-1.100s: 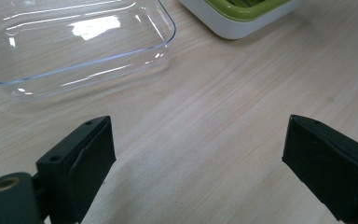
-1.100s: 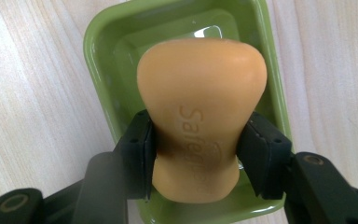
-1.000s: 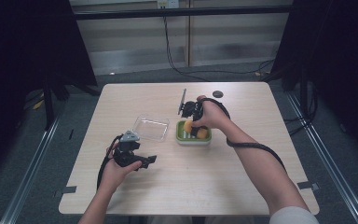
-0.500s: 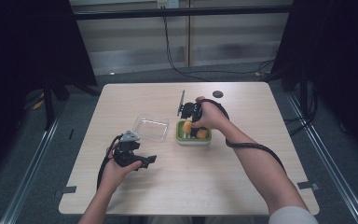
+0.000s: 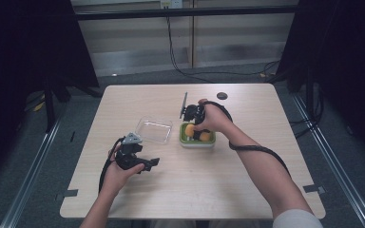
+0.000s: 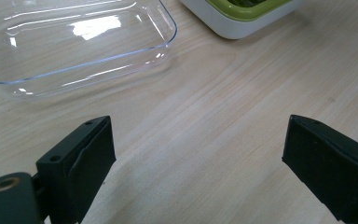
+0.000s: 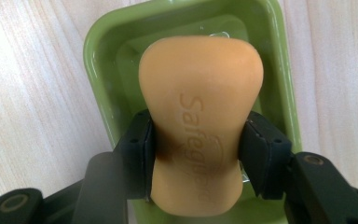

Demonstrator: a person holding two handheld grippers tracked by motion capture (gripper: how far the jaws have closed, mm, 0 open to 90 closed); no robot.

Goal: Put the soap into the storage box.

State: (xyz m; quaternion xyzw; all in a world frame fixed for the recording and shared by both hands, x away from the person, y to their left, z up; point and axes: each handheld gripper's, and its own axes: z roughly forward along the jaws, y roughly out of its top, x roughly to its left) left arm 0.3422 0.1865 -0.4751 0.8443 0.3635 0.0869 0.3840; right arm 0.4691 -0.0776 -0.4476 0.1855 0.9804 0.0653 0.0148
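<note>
Between right gripper [image 7: 196,158] pads: soap [image 7: 200,116].

High view: fixed above the person's side, facing forward and down, far enough to take in the whole desk [image 5: 247,190].
Left gripper view: low, close, over bare wood toward the clear lid [image 6: 74,46] at 11 o'clock.
Right gripper view: very close, straight down into the green dish [image 7: 98,60].
Shared: the dish and lid.

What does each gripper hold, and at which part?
The right gripper clamps the soap at its narrow waist, over the green dish. The left gripper holds nothing.
</note>
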